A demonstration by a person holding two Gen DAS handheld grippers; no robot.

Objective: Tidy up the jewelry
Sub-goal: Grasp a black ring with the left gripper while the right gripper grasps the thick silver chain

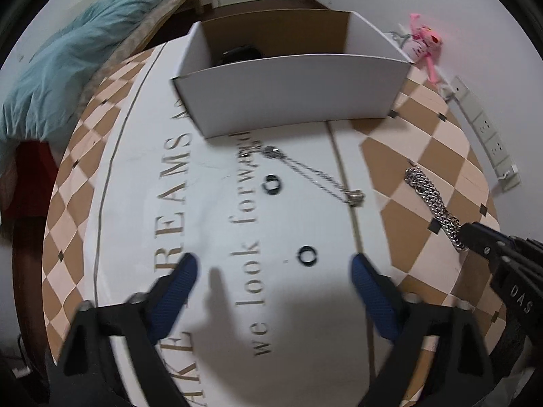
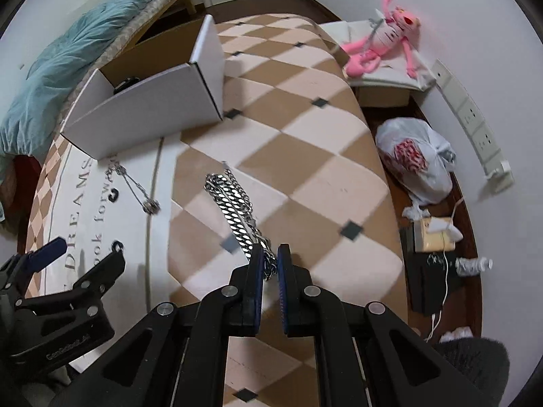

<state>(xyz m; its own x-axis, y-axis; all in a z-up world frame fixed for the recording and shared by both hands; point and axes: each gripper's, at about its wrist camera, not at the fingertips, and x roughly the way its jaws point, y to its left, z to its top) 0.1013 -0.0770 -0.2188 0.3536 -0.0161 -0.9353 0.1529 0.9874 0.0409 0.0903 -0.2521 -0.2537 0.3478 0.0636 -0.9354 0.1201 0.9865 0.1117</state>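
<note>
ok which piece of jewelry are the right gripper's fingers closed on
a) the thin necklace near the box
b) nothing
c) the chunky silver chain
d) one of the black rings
c: in the right wrist view the right gripper is pinched shut on one end of the chunky silver chain, while the thin necklace lies apart by the white box.

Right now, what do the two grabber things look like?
Both are black plastic with silver screws. The left gripper has long jaws tipped with ribbed blue pads. The right gripper has blue pads too. White lettering marks each body.
</note>
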